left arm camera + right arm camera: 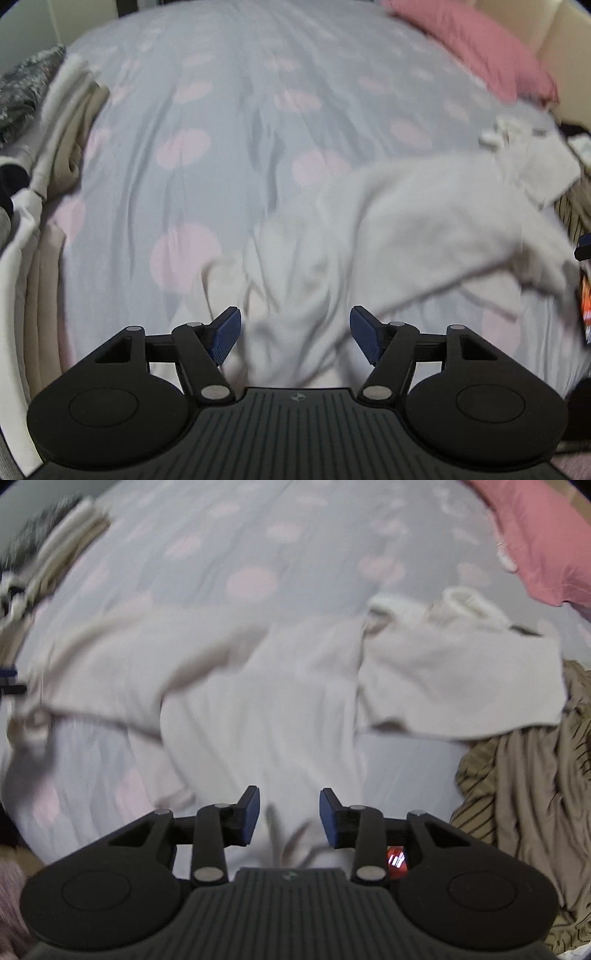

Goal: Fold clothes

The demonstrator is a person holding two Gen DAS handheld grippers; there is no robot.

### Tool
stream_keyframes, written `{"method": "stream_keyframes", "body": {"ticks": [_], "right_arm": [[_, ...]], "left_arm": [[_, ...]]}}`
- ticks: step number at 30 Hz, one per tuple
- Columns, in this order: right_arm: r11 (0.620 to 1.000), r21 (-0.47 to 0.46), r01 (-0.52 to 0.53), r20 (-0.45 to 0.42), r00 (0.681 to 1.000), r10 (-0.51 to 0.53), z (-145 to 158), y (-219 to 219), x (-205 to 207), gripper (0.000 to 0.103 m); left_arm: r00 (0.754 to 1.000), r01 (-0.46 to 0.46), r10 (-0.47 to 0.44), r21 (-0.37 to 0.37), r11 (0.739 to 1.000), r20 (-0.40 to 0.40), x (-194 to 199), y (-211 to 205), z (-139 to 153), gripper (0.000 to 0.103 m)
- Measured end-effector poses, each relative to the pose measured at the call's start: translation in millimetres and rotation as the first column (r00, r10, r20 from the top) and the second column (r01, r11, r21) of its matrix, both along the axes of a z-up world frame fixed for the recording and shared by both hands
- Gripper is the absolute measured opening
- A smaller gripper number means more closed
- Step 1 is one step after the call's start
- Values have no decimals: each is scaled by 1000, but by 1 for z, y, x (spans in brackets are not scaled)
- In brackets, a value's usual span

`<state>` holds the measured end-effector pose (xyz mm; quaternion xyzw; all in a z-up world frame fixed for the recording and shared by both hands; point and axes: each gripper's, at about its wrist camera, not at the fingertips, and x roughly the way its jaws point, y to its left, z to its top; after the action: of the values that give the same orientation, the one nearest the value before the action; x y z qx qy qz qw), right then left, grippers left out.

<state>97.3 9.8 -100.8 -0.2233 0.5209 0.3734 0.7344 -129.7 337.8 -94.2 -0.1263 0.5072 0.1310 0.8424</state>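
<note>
bed: grey cover with pale pink ovals, wrinkled; both views were motion-blurred.
white garment: cream long-sleeved top lay spread and rumpled on the bed cover, toward the near edge; one sleeve ran out to the left of the body in the right wrist view, and a folded-over part sat on the right of the body near the collar. In the left wrist view the same top was right of center, with the hem bunched close to the camera.
left gripper: fingers were spread wide, blue pads apart, nothing between them; it hovered over the bunched hem of the garment; contact could not be told.
right gripper: fingers were apart with a clear gap, nothing pinched; garment hem lay under and just ahead of the tips.
pink pillow: at the far right corner of the bed, beyond the garment.
folded stack: beige and white clothes on the left edge of the bed, well apart from the garment.
olive striped garment: crumpled just right of the white garment, touching its folded edge.
</note>
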Motion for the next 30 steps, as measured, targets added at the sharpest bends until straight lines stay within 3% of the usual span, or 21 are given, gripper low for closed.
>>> {"method": "stream_keyframes", "body": {"ticks": [5,11,19,21,22,26,30], "right_arm": [[991,68,115,19,993,-117,-5,14,37,42],[980,84,180,36,982,-183,-29,43,71,42],[961,79,267,27,963,-269,-65,64,107,41],[955,85,285,25,957,-288,-70,68,114,23],[952,107,286,24,957,-290,-64,68,112,8],[935,200,291,24,953,-302,-38,66,106,7],[868,387,311,54,932,-359,21,49,97,7]], "left_arm": [[1000,-26,26,1,1000,1,19,4,-5,64],[999,-37,37,3,999,-36,35,5,-21,60],[998,-27,26,-12,1000,-55,42,7,-31,23],[999,-29,28,-26,999,-44,42,9,-30,16],[999,-31,30,-34,999,-37,42,10,-29,13],[998,-59,60,-18,998,37,39,13,-15,10],[979,-109,101,39,993,176,31,17,17,8]]}}
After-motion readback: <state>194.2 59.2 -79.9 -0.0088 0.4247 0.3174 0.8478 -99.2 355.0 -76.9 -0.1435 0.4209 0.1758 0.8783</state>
